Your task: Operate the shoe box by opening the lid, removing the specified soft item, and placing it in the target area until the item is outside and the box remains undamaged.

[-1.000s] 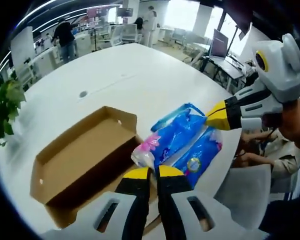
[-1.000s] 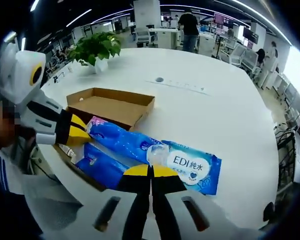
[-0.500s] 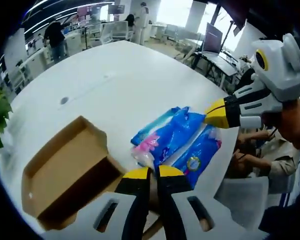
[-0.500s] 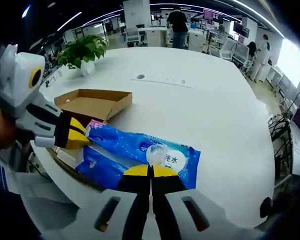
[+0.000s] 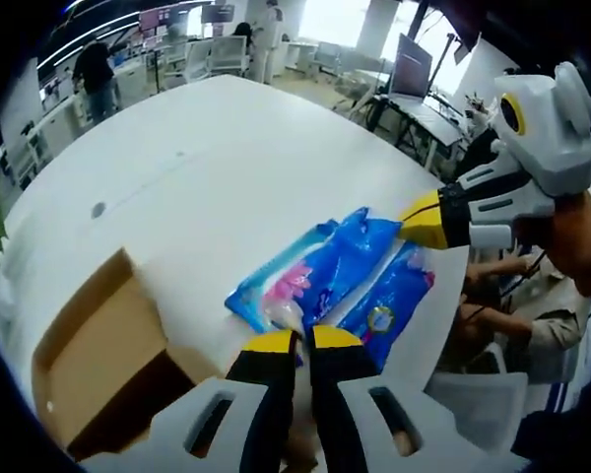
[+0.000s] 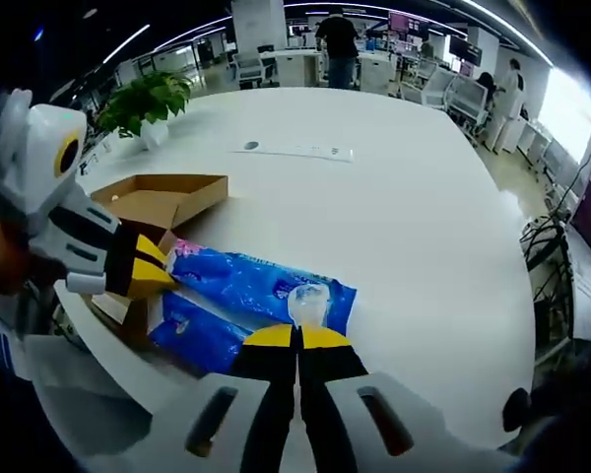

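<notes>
A long blue soft pack (image 5: 327, 264) with a pink flower print hangs stretched between both grippers above the white table. My left gripper (image 5: 295, 340) is shut on its near crimped end. The right gripper's yellow fingertips (image 5: 426, 222) pinch the far end. In the right gripper view, my right gripper (image 6: 297, 335) is shut on the clear plastic end of the same pack (image 6: 261, 286), and the left gripper (image 6: 146, 273) holds the other end. The open brown cardboard shoe box (image 5: 84, 355) lies to the left of the pack; its tray (image 6: 163, 197) shows beyond the left gripper.
A second blue pack (image 5: 389, 305) lies under the held one near the table edge (image 6: 202, 333). A potted plant (image 6: 148, 99) stands at the far left of the white table (image 6: 394, 197). People and desks stand in the background. A seated person (image 5: 512, 296) is beside the table.
Both grippers have carried the blue pack away from the box and further over the table. The box now sits further left and lower in the left gripper view. Both grips are unchanged.
</notes>
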Available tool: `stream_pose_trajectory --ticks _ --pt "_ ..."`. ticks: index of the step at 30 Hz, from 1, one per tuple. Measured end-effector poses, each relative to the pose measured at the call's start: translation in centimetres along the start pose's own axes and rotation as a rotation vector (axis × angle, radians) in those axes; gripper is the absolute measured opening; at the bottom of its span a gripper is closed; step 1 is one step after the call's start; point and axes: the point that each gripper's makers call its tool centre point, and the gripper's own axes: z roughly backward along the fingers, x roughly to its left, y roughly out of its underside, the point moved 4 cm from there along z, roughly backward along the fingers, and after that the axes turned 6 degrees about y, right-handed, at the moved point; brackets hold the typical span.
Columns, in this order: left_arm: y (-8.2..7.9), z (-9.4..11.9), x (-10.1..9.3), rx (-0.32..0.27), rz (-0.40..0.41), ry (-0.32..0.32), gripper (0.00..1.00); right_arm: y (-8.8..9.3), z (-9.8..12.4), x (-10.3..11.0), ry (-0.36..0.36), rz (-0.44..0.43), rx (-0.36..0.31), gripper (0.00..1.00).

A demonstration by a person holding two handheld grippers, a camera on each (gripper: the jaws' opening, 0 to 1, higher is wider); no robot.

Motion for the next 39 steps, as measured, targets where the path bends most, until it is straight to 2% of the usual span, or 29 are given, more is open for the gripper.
stream_pose_trajectory --ticks 20,26,39 --pt "-3.1 -4.7 -3.1 0.028 -0.041 0.043 0.01 1.8 -0.3 -5.9 0.042 -0.046 0.005 0.0" --pt "-4.5 -6.5 -4.1 0.033 -0.045 0.062 0.01 2.1 -0.3 -8.4 0.066 -0.047 0.011 0.0" --pt "-5.6 -9.6 -5.7 0.055 -0.054 0.087 0.01 3.0 -0.9 -11.9 0.09 -0.059 0.021 0.0"
